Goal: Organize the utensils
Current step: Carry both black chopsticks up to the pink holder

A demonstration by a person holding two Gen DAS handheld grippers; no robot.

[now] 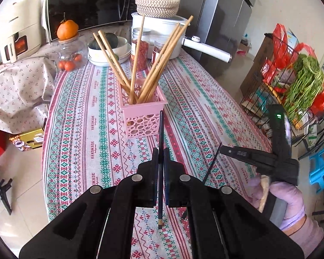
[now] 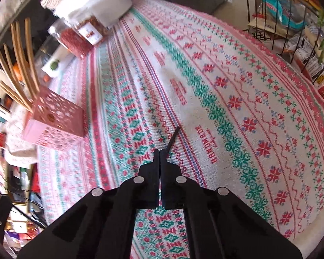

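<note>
A pink perforated holder (image 1: 143,112) stands on the patterned tablecloth (image 1: 86,129) with several wooden chopsticks (image 1: 162,54) fanned out of it. My left gripper (image 1: 160,151) is shut on a dark chopstick (image 1: 161,129), held above the cloth just in front of the holder, its tip toward the holder's front rim. At the right, my right gripper (image 1: 222,149) is shut on a second thin dark chopstick (image 1: 211,164). In the right wrist view that gripper (image 2: 159,152) shows closed fingers with the dark chopstick (image 2: 172,137) sticking out over the cloth. The pink holder (image 2: 54,120) is to its left.
Behind the holder stand two spice jars (image 1: 140,49), stacked white bowls (image 1: 110,51), a white pot (image 1: 162,26) with a woven lid, a glass jar with an orange (image 1: 67,29) on top and a microwave (image 1: 86,6). A wire rack (image 1: 291,82) with greens and a blue stool (image 1: 321,166) stand right of the table.
</note>
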